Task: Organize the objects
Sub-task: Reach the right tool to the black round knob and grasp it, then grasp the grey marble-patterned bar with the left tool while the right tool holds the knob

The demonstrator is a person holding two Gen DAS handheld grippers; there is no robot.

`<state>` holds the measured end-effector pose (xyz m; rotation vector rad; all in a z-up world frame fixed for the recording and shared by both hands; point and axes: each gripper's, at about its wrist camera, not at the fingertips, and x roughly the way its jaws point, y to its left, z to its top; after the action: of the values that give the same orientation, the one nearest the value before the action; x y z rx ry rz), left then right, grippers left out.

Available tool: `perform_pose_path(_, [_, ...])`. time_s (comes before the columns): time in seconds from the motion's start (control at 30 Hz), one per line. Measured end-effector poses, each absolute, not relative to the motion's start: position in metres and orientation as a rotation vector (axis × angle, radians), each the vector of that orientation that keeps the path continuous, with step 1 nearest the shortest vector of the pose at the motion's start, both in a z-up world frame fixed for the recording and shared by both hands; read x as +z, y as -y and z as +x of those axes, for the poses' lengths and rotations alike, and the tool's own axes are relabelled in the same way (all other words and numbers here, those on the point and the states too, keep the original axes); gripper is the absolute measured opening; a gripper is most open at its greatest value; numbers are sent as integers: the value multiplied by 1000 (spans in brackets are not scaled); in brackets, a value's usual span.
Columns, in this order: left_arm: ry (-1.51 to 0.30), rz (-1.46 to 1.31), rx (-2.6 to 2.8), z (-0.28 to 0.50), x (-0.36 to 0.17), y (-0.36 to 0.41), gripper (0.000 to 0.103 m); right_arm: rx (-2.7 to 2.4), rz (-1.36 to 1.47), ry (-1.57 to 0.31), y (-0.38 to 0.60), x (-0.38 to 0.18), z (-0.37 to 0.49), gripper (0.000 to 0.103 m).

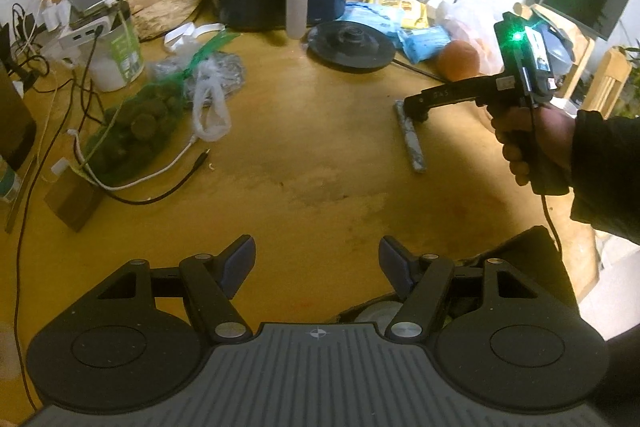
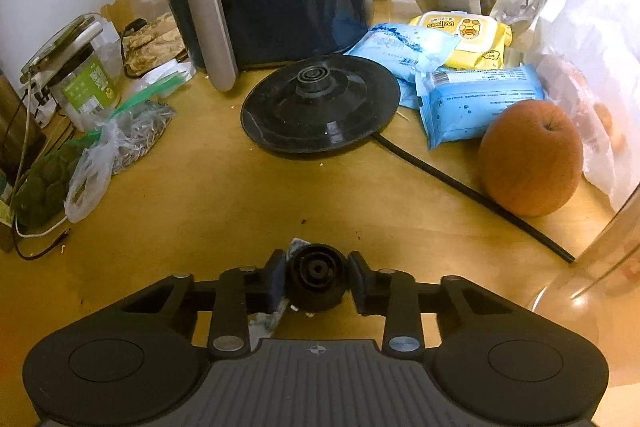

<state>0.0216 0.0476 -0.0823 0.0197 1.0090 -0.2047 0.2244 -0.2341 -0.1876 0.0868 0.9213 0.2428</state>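
The right gripper (image 2: 316,281) has its two pads just outside a small round black knob (image 2: 315,277), one on each side; whether they press it or leave a sliver of gap is hard to tell. The knob sits low over the wooden table (image 2: 208,195), above a crumpled wrapped stick (image 1: 412,137) whose long axis runs away from the person. The kettle base (image 2: 320,107) lies straight ahead, beyond the knob. The left gripper (image 1: 316,263) hangs spread wide and empty, farther off. What the knob belongs to is hidden beneath it.
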Motion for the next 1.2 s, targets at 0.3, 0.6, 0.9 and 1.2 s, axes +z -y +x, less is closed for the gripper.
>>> perform_pose_path(0.3, [-1005, 14, -204, 23, -83, -48, 68, 271, 111, -950, 232, -185, 219, 31])
perform_pose_path(0.6, [-1000, 22, -228, 25, -82, -42, 68, 251, 40, -959, 228, -173, 199, 31])
perform_pose_path(0.9, [-995, 33, -241, 24, -81, -35, 68, 226, -87, -989, 231, -180, 181, 31])
perform_pose_path(1.2, [-980, 74, -270, 28, -77, -27, 68, 228, -94, -964, 236, -184, 169, 31])
